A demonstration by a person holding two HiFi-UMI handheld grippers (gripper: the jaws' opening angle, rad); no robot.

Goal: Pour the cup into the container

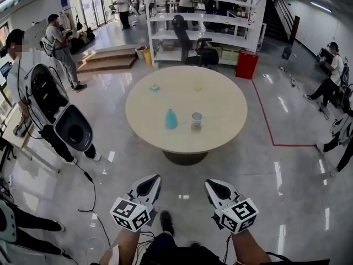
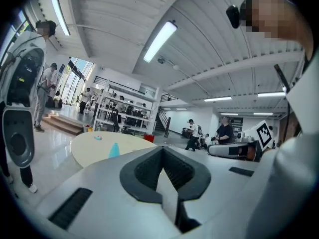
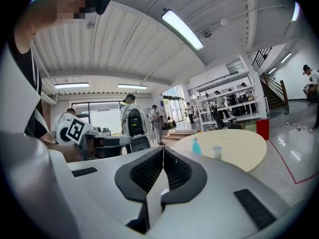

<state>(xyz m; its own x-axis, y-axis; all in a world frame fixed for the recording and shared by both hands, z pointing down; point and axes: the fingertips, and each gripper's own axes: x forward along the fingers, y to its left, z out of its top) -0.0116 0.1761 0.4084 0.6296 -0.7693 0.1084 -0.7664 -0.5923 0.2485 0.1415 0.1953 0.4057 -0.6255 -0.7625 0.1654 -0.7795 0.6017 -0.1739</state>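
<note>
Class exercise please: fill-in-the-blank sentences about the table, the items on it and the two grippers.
1. The table has a ___ top.
2. In the head view, the teal container stands to the ___ of the clear cup.
3. The jaws of the left gripper and the right gripper are both ___.
Missing words: round; left; shut.

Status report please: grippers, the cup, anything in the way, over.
Left gripper, right gripper: jaws shut, empty, short of the table. Clear cup and blue vessel upright, untouched, side by side on it. Nothing stands between.
</note>
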